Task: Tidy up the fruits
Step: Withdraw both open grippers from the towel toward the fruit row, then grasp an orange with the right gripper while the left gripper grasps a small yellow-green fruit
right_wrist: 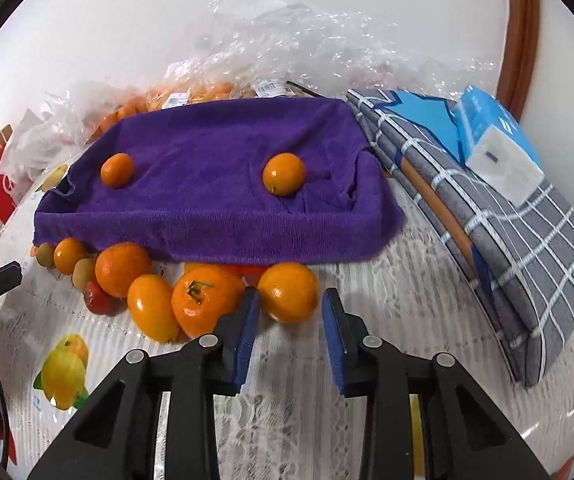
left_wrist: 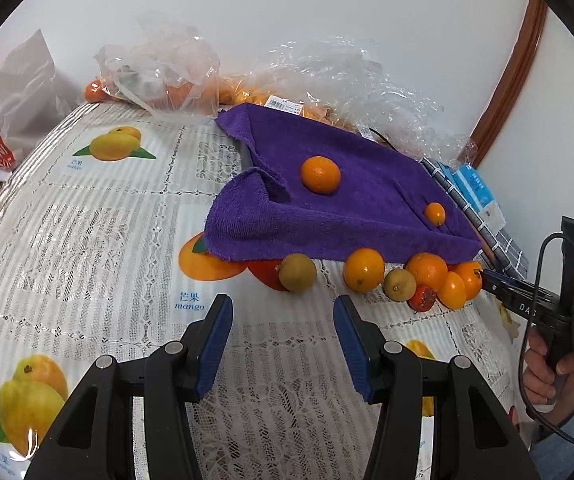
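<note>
A purple towel (left_wrist: 351,200) (right_wrist: 223,192) covers a raised tray with two oranges on it (left_wrist: 320,174) (left_wrist: 434,213); the same two show in the right wrist view (right_wrist: 284,173) (right_wrist: 117,170). Several oranges and small green-yellow fruits lie on the table in front of it. My left gripper (left_wrist: 283,308) is open and empty, just short of a green-yellow fruit (left_wrist: 297,272). My right gripper (right_wrist: 289,300) is open, its fingers on either side of the near edge of an orange (right_wrist: 289,292). A stemmed orange (right_wrist: 203,300) lies left of it.
Clear plastic bags of oranges (left_wrist: 175,72) (right_wrist: 191,96) lie behind the towel. A grey checked cushion (right_wrist: 507,240) with a tissue pack (right_wrist: 495,148) lies on the right. Paper bags (left_wrist: 3,120) stand far left. The tablecloth (left_wrist: 107,240) has printed fruit pictures.
</note>
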Demonstrator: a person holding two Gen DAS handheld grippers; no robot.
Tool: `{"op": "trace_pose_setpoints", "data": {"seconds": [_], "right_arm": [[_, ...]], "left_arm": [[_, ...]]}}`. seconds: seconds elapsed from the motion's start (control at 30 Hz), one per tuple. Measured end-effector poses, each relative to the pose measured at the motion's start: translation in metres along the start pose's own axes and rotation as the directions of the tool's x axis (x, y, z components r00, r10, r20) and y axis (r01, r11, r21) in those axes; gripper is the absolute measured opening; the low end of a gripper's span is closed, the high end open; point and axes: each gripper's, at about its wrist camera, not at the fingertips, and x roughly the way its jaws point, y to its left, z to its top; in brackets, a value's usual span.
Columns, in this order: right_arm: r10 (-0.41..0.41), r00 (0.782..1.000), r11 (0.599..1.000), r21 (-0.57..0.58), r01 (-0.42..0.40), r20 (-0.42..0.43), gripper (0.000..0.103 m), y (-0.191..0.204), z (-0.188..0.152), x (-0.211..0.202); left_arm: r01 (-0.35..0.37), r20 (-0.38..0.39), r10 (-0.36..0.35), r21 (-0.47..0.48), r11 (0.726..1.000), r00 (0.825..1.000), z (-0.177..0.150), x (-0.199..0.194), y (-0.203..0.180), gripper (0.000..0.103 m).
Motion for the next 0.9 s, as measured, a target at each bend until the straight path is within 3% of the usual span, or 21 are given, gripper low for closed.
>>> {"op": "trace_pose_setpoints", "data": {"seconds": [0.13, 0.3, 0.43, 0.57, 0.7, 0.83, 0.87, 0.9], "right_arm": [[0.014, 1.000, 1.000, 0.004, -0.014, 0.000, 0.039, -0.003, 0.007, 0.008], [0.105, 0.994, 0.992, 0.075, -0.104, -0.012, 0.040, -0.020, 0.008, 0.016], [0.160, 0.987, 0.983, 0.092, -0.158, -0.019, 0.034, -0.025, 0.003, 0.016], [0.130, 0.992, 0.989, 0.074, -0.130, 0.006, 0.034, -0.026, -0.003, 0.009], [0.099, 0.995, 0.992, 0.071, -0.101, 0.022, 0.034, -0.029, -0.009, 0.005], [0.076, 0.997, 0.996, 0.038, -0.075, -0.010, 0.034, -0.024, -0.010, 0.009], [0.059, 0.998, 0.998, 0.020, -0.059, -0.005, 0.034, -0.021, -0.010, 0.009], [0.052, 0.999, 0.999, 0.013, -0.052, -0.004, 0.034, -0.020, -0.010, 0.010]], "left_arm": [[0.010, -0.004, -0.011, -0.014, 1.000, 1.000, 0.000, 0.001, 0.003, 0.050], [0.008, 0.004, -0.008, 0.002, 1.000, 1.000, 0.000, 0.001, 0.000, 0.050], [0.004, -0.009, -0.004, 0.020, 1.000, 1.000, -0.001, 0.002, -0.005, 0.050], [-0.047, -0.051, 0.049, 0.027, 0.999, 0.997, 0.009, 0.007, -0.016, 0.050], [-0.108, -0.015, 0.109, 0.064, 0.992, 0.994, 0.021, 0.014, -0.026, 0.050], [-0.116, -0.055, 0.121, 0.087, 0.989, 0.991, 0.019, 0.032, -0.029, 0.036], [-0.121, -0.063, 0.127, 0.091, 0.988, 0.990, 0.017, 0.035, -0.029, 0.026], [-0.129, -0.061, 0.135, 0.097, 0.987, 0.989, 0.015, 0.037, -0.029, 0.026]]}}
